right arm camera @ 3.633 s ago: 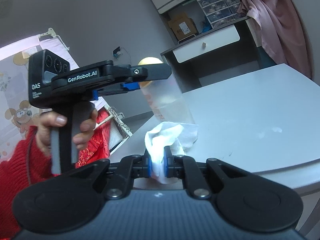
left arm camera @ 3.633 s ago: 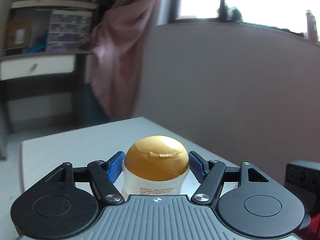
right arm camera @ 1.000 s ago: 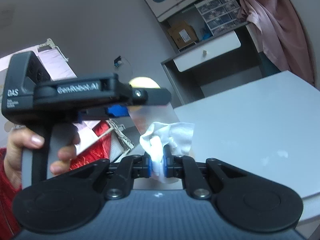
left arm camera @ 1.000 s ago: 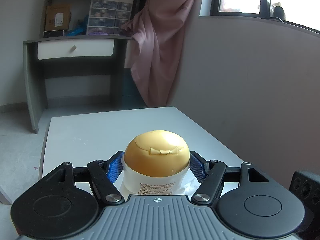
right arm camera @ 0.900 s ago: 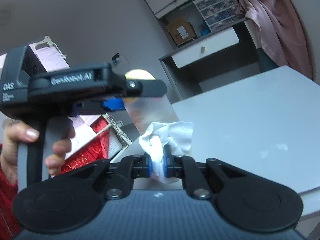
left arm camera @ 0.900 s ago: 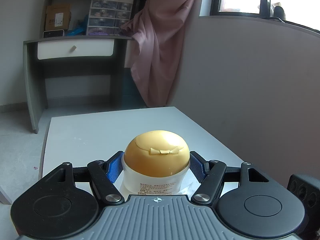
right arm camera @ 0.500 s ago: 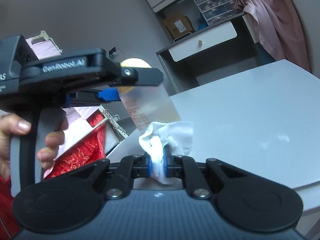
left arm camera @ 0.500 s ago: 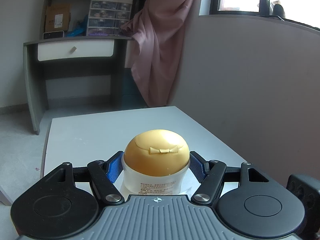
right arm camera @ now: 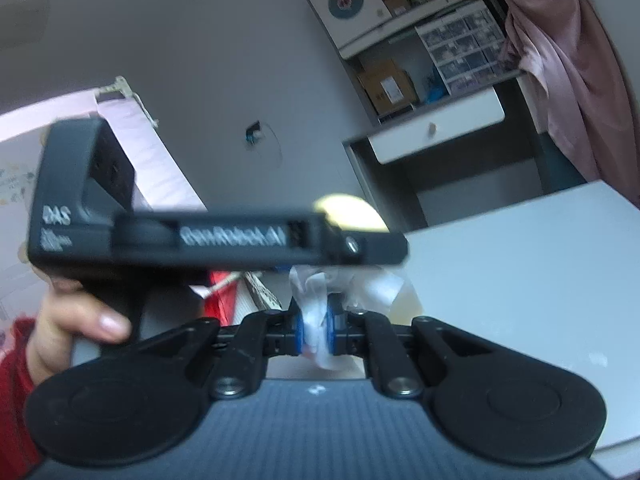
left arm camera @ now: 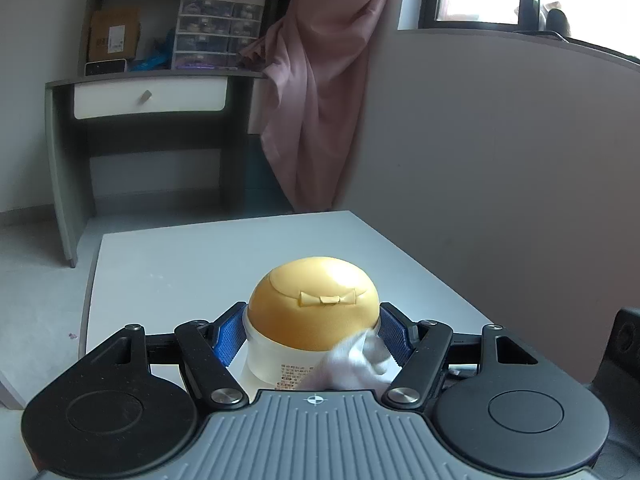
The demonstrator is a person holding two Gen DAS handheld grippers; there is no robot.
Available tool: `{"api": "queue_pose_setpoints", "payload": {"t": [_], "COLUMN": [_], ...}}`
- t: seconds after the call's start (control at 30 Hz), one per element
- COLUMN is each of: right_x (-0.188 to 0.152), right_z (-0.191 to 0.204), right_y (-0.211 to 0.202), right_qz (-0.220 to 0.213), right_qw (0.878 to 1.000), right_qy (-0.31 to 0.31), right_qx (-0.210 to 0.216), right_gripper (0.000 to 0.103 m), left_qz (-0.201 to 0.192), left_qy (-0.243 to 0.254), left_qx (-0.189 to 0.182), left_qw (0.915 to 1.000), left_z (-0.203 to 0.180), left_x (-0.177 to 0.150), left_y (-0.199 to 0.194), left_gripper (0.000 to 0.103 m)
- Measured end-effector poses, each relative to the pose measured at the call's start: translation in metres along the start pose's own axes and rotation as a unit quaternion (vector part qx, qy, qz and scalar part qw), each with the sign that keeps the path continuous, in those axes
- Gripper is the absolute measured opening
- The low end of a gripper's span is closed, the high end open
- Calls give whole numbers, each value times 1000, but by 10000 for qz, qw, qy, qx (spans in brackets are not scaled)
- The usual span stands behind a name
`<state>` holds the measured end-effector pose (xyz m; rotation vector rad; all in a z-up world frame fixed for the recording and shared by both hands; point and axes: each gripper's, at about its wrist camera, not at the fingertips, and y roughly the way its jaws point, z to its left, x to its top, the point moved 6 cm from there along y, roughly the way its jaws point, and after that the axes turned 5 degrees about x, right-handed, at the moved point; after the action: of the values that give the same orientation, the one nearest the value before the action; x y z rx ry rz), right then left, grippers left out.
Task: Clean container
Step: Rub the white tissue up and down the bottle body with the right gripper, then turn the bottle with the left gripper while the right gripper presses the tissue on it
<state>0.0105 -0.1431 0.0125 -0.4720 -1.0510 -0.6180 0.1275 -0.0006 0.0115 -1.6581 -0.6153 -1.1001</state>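
Observation:
My left gripper (left arm camera: 313, 330) is shut on a clear bottle with a gold domed cap (left arm camera: 314, 312), held upright above the white table (left arm camera: 192, 264). My right gripper (right arm camera: 314, 330) is shut on a crumpled white cloth (right arm camera: 316, 300). The cloth presses against the bottle's side just below the left gripper's body (right arm camera: 224, 236). The cloth also shows in the left wrist view (left arm camera: 352, 364) at the bottle's lower right. In the right wrist view only the gold cap (right arm camera: 348, 212) and a little of the bottle body show; the view is blurred.
A grey desk with a white drawer (left arm camera: 150, 98) and shelves stands beyond the table. A pink curtain (left arm camera: 320, 92) hangs beside a grey wall (left arm camera: 500, 180). A person's hand in a red sleeve (right arm camera: 76, 328) holds the left gripper's handle.
The cloth has moved up along the bottle's side, now reaching just under the cap in the left wrist view. The left gripper and bottle have stayed nearly still.

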Motion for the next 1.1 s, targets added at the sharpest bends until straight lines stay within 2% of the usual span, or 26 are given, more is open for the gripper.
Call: {"api": "queue_pose_setpoints", "payload": {"t": [0.1, 0.7, 0.87, 1.1], "right_x": [2, -42, -41, -21], "right_z": [1, -24, -20, -5], "right_y": [1, 18, 19, 15], "right_qz": [-28, 626, 610, 308], "right_qw": [10000, 9974, 9974, 9994], "right_qy": [-34, 267, 294, 100], "right_qx": [27, -250, -239, -106], "right_gripper": [11, 10, 11, 11], "left_qz": [-5, 25, 29, 50], "left_qy": [-14, -20, -11, 3], "left_qx": [-2, -2, 2, 4], "left_qw": [10000, 10000, 10000, 10000], "left_z": [0, 3, 1, 0], "left_x": [0, 2, 3, 9], "left_y": [0, 8, 8, 8], "left_gripper": [70, 70, 70, 70]}}
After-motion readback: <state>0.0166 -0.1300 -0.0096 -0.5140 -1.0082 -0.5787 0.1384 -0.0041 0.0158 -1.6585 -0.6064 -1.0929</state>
